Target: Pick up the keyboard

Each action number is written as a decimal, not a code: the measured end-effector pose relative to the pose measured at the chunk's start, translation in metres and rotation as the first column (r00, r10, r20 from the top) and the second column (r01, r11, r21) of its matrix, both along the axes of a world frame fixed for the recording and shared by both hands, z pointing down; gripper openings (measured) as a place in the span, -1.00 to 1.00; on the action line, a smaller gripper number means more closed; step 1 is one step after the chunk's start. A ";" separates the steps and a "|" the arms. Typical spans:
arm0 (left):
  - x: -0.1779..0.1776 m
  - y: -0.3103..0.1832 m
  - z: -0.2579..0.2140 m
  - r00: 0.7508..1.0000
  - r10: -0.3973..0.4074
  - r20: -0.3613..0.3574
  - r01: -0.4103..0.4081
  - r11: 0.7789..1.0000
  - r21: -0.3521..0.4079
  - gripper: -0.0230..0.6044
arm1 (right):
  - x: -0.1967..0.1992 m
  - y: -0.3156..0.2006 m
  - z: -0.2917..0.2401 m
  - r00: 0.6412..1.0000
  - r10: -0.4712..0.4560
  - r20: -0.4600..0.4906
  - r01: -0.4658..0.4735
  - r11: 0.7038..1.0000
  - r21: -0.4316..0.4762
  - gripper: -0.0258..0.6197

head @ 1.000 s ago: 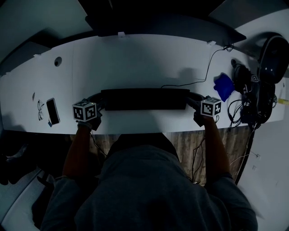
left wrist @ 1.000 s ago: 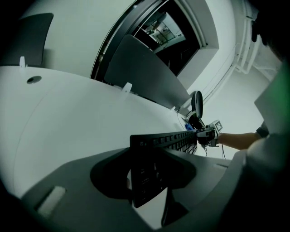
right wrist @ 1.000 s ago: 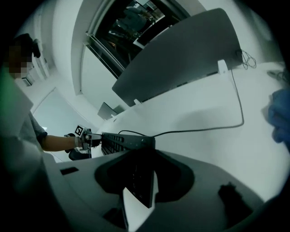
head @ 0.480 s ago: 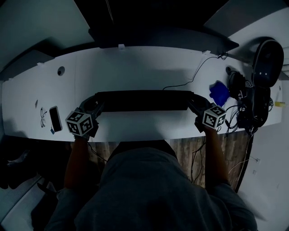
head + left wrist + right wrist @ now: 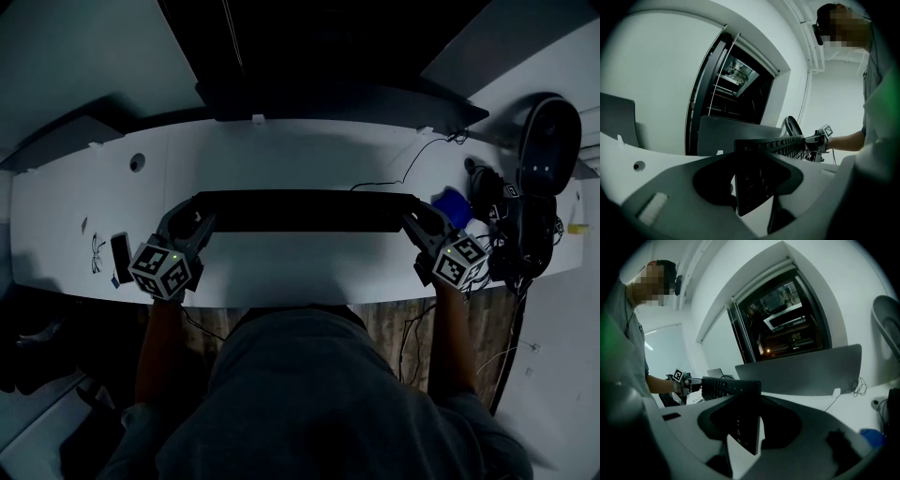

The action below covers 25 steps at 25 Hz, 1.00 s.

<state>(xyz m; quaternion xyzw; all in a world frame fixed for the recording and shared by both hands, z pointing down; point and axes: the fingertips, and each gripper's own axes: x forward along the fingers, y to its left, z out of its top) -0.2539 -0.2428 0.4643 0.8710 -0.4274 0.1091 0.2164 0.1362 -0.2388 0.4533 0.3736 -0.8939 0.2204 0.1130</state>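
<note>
The long black keyboard (image 5: pixel 305 211) hangs level above the white desk (image 5: pixel 281 150), carried by its two ends. My left gripper (image 5: pixel 200 219) is shut on its left end and my right gripper (image 5: pixel 412 217) is shut on its right end. In the left gripper view the keyboard (image 5: pixel 787 142) runs away from my left gripper (image 5: pixel 751 183) toward the other hand's marker cube. The right gripper view mirrors this: the keyboard's (image 5: pixel 721 384) end stands tilted inside my right gripper (image 5: pixel 746 430). The pads themselves are hidden behind the jaw bodies.
A phone (image 5: pixel 122 256) lies at the desk's left end. A blue cloth (image 5: pixel 450 202), a thin cable (image 5: pixel 412 164) and a pile of black gear (image 5: pixel 525 216) crowd the right end. A dark panel (image 5: pixel 328 94) stands behind the desk. My torso fills the lower head view.
Both grippers have risen together with the keyboard between them, lifting it off the desk toward the camera. Both marker cubes have rolled outward.
</note>
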 end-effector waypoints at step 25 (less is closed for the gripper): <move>0.007 0.016 -0.093 0.999 -0.025 -0.031 0.031 0.970 0.242 -0.34 | 0.004 0.014 -0.087 1.000 0.006 -0.006 -0.004 0.980 0.199 -0.45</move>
